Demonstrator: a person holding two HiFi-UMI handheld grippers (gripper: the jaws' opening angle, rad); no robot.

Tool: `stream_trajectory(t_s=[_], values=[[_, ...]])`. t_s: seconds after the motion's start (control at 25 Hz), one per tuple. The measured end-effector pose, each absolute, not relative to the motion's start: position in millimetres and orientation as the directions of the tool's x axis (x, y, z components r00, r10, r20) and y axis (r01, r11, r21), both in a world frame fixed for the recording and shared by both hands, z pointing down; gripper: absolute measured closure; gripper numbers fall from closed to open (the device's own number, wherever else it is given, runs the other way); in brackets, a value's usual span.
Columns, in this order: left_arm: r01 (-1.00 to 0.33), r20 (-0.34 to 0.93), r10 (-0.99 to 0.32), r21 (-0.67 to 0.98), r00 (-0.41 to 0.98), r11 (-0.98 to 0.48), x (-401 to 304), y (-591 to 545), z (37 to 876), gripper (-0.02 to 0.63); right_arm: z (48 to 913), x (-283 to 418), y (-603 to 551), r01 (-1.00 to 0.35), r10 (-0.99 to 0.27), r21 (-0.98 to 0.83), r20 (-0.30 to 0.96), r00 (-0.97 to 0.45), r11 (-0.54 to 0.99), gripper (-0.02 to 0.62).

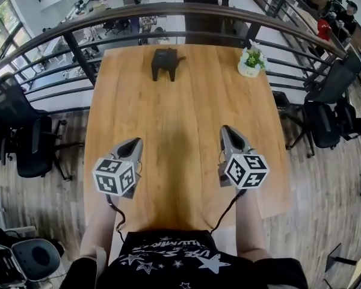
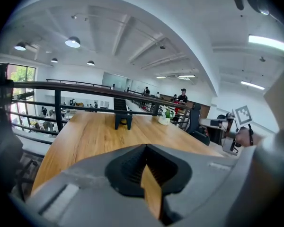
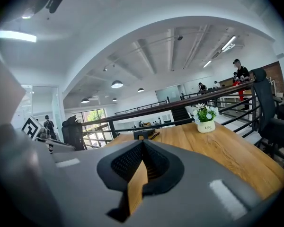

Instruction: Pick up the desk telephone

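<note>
Left gripper [image 1: 134, 143] and right gripper [image 1: 227, 130] are both held low over the near part of a long wooden table [image 1: 180, 110], side by side but well apart, each pointing toward the table's far end. In the left gripper view the jaws are closed together tip to tip with nothing between them; only a thin wedge of table top shows through the gap behind the tips. The right gripper view shows the same: jaws together and empty. Each gripper carries a cube with square markers, the left cube [image 1: 115, 176] and the right cube [image 1: 246, 170], nearest the person, whose forearms reach in from the bottom edge above a black shirt [image 1: 168, 261] printed with white stars. The desk telephone [image 1: 166, 63] is black and stands on the far end of the table, near the middle of that edge, well away from both grippers and touched by neither. A small potted plant [image 1: 251, 61] with white flowers in a white pot sits at the far right corner, apart from the telephone. Beyond the far edge runs a dark curved railing [image 1: 186, 9], with a lower office floor visible past it. Black office chairs stand to the left [image 1: 24, 143] and right [image 1: 334, 101] of the table on a wood floor.
</note>
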State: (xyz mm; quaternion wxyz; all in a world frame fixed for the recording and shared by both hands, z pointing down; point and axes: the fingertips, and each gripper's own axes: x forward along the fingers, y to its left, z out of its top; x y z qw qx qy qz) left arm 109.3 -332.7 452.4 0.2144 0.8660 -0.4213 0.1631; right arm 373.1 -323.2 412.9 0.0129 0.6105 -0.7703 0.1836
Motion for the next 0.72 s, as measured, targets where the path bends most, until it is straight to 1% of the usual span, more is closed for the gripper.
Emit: stream_trajectory(t_s=[0.28,0.44,0.6,0.72], values=[[-0.802,0.419,-0.685,0.263,0.596,-0.536,133,-375,434,0.604,413,365,-372,-0.931,-0.911,-0.251,0.252,-0.328,0.266,0.595],[-0.815,0.359,-0.736,0.339,0.574,-0.47,134,-418,429,0.604,421,361,-402,-0.922,-0.897,-0.248,0.26,-0.358,0.296,0.595],[-0.83,0.376,-0.751,0.378,0.543,-0.411,138,-459,439,0.604,431,361,-428,-0.916,-0.88,-0.242,0.282,-0.381,0.319,0.595],[-0.809,0.387,-0.727,0.428,0.567,-0.404,151,-488,452,0.604,440,365,-447,-0.917,-0.875,-0.24,0.298,-0.383,0.319,0.595]])
